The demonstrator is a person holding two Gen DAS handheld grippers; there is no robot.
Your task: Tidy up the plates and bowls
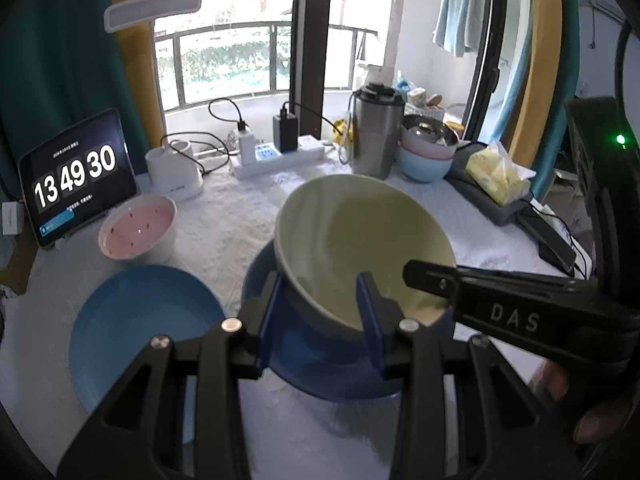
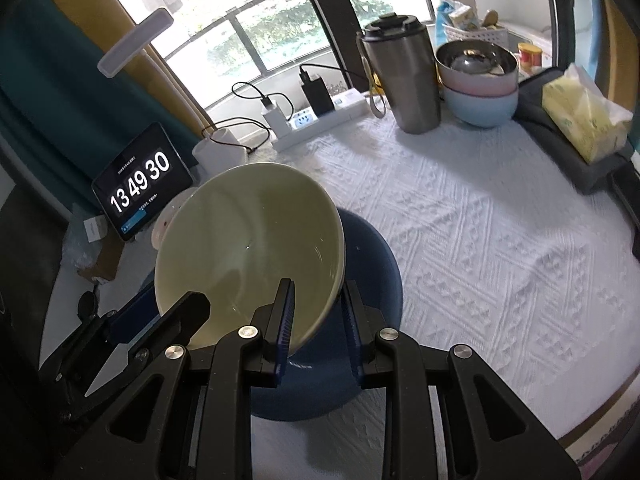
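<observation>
Placement step in hand: left tool [image 1: 320, 312] and right tool [image 2: 316, 320], each narrowly parted and clamped on the rim of the tilted cream bowl [image 1: 360, 240], hold it over the dark blue plate [image 2: 372, 264]; next, lowering and levelling it.

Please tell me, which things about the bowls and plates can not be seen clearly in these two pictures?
- Whether the green bowl touches the dark blue plate: both views, the bowl itself and the left gripper cover the contact.
- Pink dotted bowl: right wrist view, mostly behind the green bowl.
- Light blue plate: left wrist view, near edge behind the gripper.
- Contents of the steel bowl on the stack: too small.
</observation>
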